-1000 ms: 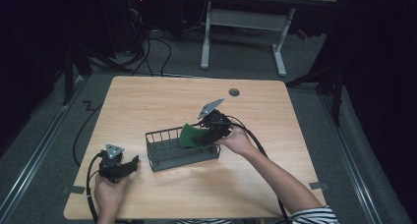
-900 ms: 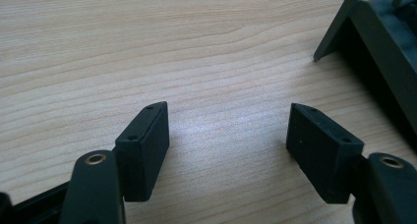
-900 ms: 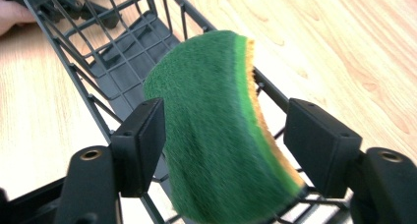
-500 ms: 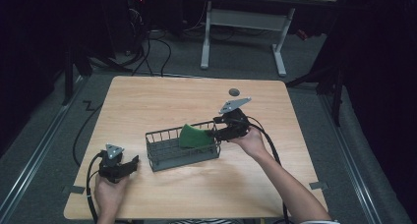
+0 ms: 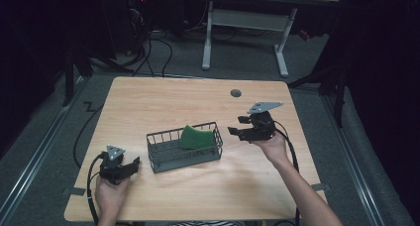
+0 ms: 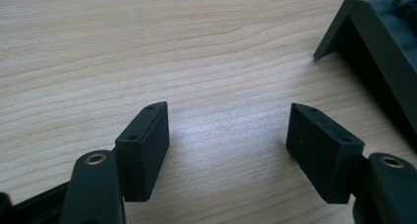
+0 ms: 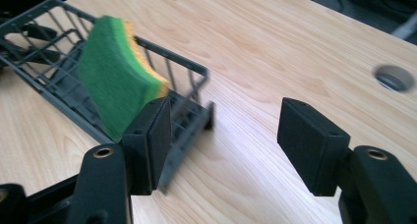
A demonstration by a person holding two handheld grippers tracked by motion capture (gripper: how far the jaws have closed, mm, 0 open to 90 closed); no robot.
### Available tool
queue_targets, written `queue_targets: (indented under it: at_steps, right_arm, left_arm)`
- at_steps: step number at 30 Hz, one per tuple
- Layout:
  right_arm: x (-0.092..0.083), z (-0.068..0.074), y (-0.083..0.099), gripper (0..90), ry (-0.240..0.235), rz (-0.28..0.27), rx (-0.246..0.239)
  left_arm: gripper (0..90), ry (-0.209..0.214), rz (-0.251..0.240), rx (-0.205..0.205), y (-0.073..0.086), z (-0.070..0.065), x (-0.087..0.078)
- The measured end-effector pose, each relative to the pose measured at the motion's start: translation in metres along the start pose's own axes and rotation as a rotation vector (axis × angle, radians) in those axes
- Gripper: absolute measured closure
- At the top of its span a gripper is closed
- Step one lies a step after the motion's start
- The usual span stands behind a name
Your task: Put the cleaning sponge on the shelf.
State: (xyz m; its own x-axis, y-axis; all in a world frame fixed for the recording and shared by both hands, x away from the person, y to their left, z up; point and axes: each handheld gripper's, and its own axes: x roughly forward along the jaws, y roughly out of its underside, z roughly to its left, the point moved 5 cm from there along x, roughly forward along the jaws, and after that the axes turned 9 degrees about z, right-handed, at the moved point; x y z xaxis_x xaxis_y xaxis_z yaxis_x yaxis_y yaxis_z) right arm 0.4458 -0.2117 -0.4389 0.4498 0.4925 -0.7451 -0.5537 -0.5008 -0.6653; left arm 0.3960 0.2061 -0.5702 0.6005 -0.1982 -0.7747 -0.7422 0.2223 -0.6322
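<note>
A dark wire basket (image 5: 168,156) stands in the middle of the wooden table, with a green and yellow sponge (image 5: 196,137) leaning upright inside its right end. My right gripper (image 5: 236,126) hovers just right of the basket, open, its jaws having narrowed a little with nothing between them. In the right gripper view the sponge (image 7: 115,81) and the basket (image 7: 44,71) lie to the left, beyond the gripper (image 7: 223,135). My left gripper (image 5: 132,165) rests open on the table left of the basket. In its own view the left gripper (image 6: 227,135) spans bare wood, with the basket's corner (image 6: 383,52) at upper right.
A round cable hole (image 5: 236,93) sits in the tabletop near the far edge, also seen as the hole (image 7: 393,78) in the right gripper view. Cables trail off the table's left side. A white desk frame (image 5: 242,23) stands on the floor beyond.
My right gripper has drawn back to the right, away from the sponge, which stays leaning in the basket. The left gripper has kept still.
</note>
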Motion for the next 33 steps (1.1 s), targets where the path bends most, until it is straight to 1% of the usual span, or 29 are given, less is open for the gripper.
queue_targets:
  at_steps: [4, 6, 9, 11, 13, 14, 16, 18, 20, 22, 23, 24, 26, 29, 33]
  right_arm:
    - [-0.013, -0.013, 0.012, 37.5, 0.04, -0.005, 0.034]
    - [-0.02, -0.019, 0.016, 37.5, 0.055, -0.026, 0.051]
    - [-0.03, -0.028, 0.025, 36.5, 0.068, -0.048, 0.093]
    - [-0.034, -0.036, 0.032, 35.8, 0.08, -0.051, 0.12]
    - [-0.04, -0.041, 0.039, 36.2, 0.092, -0.076, 0.145]
    - [-0.042, -0.044, 0.042, 36.1, 0.092, -0.078, 0.162]
    - [-0.046, -0.048, 0.049, 36.0, 0.1, -0.075, 0.174]
    - [-0.05, -0.05, 0.056, 36.1, 0.103, -0.088, 0.195]
    - [-0.053, -0.053, 0.064, 35.9, 0.112, -0.087, 0.205]
    - [-0.055, -0.054, 0.072, 36.3, 0.121, -0.104, 0.222]
    - [-0.056, -0.055, 0.077, 36.1, 0.119, -0.101, 0.236]
    - [-0.056, -0.056, 0.081, 36.2, 0.125, -0.1, 0.238]
    - [-0.056, -0.057, 0.09, 36.3, 0.134, -0.104, 0.257]
    - [-0.057, -0.056, 0.1, 36.7, 0.137, -0.121, 0.279]
    - [-0.056, -0.053, 0.113, 36.9, 0.148, -0.124, 0.3]
  left_arm:
    - [33.2, 0.0, 0.0, 0.0, 0.0, 0.0, 0.0]
    - [33.2, 0.0, 0.0, 0.0, 0.0, 0.0, 0.0]
    - [33.1, 0.0, 0.0, 0.0, 0.0, 0.0, 0.0]
    - [33.2, 0.0, 0.0, 0.0, 0.0, 0.0, 0.0]
    - [33.2, 0.0, 0.0, 0.0, 0.0, 0.0, 0.0]
    - [33.2, 0.0, 0.0, 0.0, 0.0, 0.0, 0.0]
    - [33.2, 0.0, 0.0, 0.0, 0.0, 0.0, 0.0]
    - [33.2, 0.0, 0.0, 0.0, 0.0, 0.0, 0.0]
    - [33.2, 0.0, 0.0, 0.0, 0.0, 0.0, 0.0]
    - [33.1, 0.0, 0.0, 0.0, 0.0, 0.0, 0.0]
    - [33.2, 0.0, 0.0, 0.0, 0.0, 0.0, 0.0]
    - [33.2, -0.001, 0.0, 0.0, 0.0, 0.0, 0.0]
    - [33.2, -0.001, 0.0, 0.0, 0.0, 0.0, 0.0]
    - [33.2, -0.001, 0.0, 0.0, 0.0, 0.0, 0.0]
    - [33.1, -0.002, 0.0, -0.001, 0.0, 0.0, 0.0]
